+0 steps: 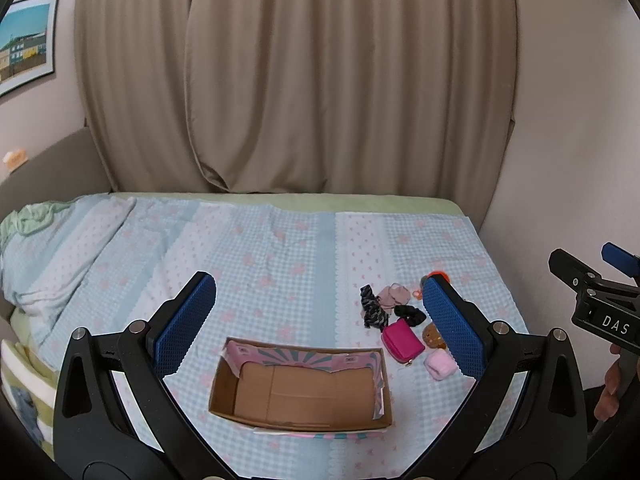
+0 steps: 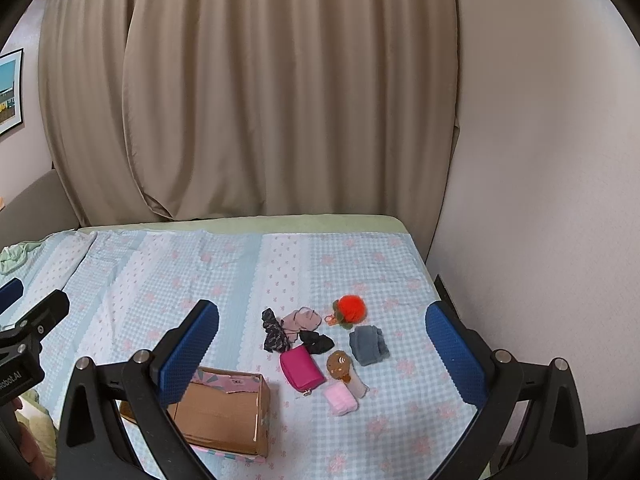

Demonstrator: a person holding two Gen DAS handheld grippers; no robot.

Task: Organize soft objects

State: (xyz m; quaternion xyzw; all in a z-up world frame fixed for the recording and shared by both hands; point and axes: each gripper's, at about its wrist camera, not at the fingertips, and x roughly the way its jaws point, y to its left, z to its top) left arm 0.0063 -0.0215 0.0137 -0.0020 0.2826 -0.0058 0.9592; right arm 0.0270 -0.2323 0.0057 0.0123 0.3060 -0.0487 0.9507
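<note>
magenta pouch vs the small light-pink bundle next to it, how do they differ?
The magenta pouch is saturated magenta; the light-pink bundle is pale. The pouch looks smooth, with a zipper pull at its near end; the bundle looks fuzzy and rolled. The pouch is larger and lies nearer the cardboard box; the bundle lies nearer the camera. Both rest on the bedspread, outside the box.

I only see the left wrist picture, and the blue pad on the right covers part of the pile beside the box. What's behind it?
Observer: A folded grey-blue cloth lies there on the bedspread.
Operator: And that orange speck above the pad?
Observer: A fluffy orange-red pompom, whole in the right wrist view.
Operator: Is the other gripper holding anything?
Observer: No, the right gripper has its jaws wide apart, empty.
</note>
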